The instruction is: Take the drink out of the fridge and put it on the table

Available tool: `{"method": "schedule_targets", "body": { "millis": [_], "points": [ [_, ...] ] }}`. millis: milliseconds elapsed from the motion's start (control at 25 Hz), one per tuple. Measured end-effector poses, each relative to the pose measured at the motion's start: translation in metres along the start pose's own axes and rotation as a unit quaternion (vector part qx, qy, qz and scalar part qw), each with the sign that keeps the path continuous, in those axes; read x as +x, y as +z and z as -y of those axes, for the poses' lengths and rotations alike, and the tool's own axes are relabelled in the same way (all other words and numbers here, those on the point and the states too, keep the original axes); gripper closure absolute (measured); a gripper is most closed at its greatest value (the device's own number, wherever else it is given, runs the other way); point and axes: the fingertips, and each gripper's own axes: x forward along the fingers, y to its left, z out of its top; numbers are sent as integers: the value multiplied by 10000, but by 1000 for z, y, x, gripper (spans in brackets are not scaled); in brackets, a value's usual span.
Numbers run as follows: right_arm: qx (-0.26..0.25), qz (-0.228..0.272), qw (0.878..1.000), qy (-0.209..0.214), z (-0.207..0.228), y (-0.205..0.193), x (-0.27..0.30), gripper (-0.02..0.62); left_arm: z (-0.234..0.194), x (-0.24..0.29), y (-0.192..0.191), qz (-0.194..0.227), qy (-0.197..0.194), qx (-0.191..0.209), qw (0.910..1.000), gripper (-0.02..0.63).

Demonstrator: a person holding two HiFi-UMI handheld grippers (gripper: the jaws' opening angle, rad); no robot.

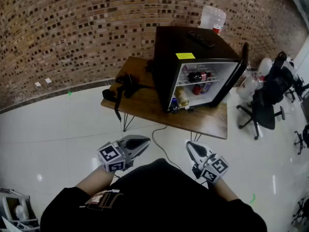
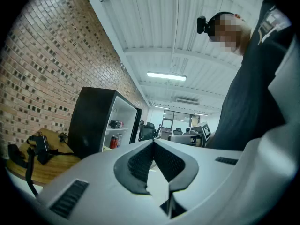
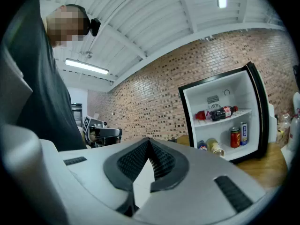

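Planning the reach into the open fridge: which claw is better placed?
Right, probably. The right claw lines up with the open fridge and looks straight at its drinks; the left claw faces its black side. Both are shut, empty.

black office chair [image 1: 264, 112] on white floor [image 1: 58, 129]; clear jug [image 1: 212, 18] against brick wall [image 1: 72, 28]
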Motion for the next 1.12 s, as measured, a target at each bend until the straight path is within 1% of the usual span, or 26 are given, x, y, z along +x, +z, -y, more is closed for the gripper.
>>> {"method": "schedule_targets", "body": {
  "millis": [240,440,640,800,880,960,1040,1120],
  "points": [
    [4,36,10000,-29,16,3,-3,595,-4,12,1,11,25,-16,10000,606],
    [10,106,9999,-31,37,7,-18,595,-2,34,3,-71,96,62,9999,606],
    [-37,99,9999,-96,69,15,-56,595,8,79,11,-84,175,155,9997,606],
    [-176,69,9996,-200,103,17,-91,595,14,127,11,-234,190,327,9990,606],
    [-207,37,9994,-275,122,15,-101,584,9,150,13,-331,178,396,9985,606],
    [-99,43,9992,-396,141,13,-105,569,1,171,17,-387,125,442,9982,603],
    [14,83,9987,-504,158,14,-100,562,-13,188,25,-358,52,491,9981,603],
    [13,84,9982,-599,174,17,-85,558,-34,200,31,-301,-39,479,9984,602]
  ]
}}
